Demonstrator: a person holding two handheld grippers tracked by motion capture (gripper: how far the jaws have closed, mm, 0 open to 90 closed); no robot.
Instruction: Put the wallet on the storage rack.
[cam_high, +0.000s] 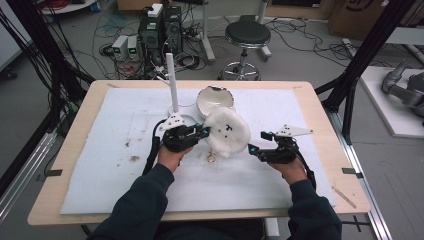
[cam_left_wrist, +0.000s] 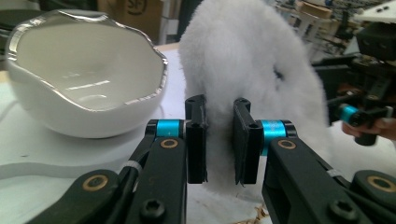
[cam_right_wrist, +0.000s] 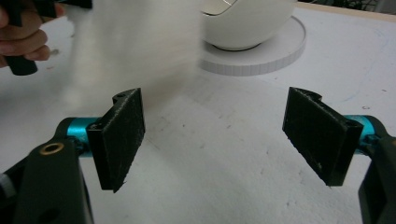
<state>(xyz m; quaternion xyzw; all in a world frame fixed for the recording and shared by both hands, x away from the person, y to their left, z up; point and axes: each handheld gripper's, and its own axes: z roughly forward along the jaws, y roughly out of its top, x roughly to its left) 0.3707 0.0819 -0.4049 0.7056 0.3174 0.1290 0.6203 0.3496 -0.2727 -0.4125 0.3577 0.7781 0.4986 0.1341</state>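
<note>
A white fluffy plush with small black marks hangs just above the white mat, in the middle of the table. My left gripper is shut on its left edge; in the left gripper view the two pads pinch the fur between them. Behind it stands a white bowl with a jagged silver rim, like a cracked eggshell. My right gripper hovers to the right of the plush, open wide with nothing between its jaws. The plush shows blurred at its upper left.
A white post rises from a round base behind my left hand. The bowl rests on a round white disc. Brown crumbs dot the mat at the left. A stool and cables lie beyond the table.
</note>
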